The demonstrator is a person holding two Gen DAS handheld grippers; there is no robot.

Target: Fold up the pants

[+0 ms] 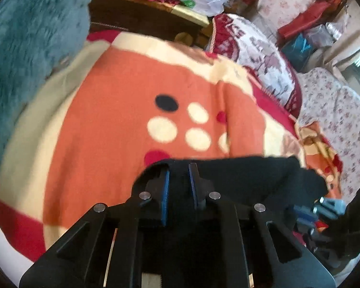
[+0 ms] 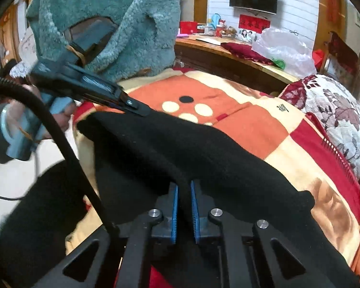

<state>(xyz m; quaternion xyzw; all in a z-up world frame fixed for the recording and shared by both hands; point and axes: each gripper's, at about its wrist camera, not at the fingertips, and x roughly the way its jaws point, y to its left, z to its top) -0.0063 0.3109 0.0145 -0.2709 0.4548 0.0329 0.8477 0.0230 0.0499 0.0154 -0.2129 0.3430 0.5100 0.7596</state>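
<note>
Hiding both grippers' jaws: pants (image 2: 204, 148)

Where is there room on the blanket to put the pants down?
Free: the orange dotted blanket middle, beyond the black pants both grippers hold. Crowded: patterned cushion on its right, teal fuzzy sleeve on its left.

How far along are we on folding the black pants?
Done: black pants picked up at two points along one edge. In hand: left hand-held gripper and right hand-held gripper both clamp that edge above the orange blanket. Left: laying them down and folding; no fold visible.
</note>
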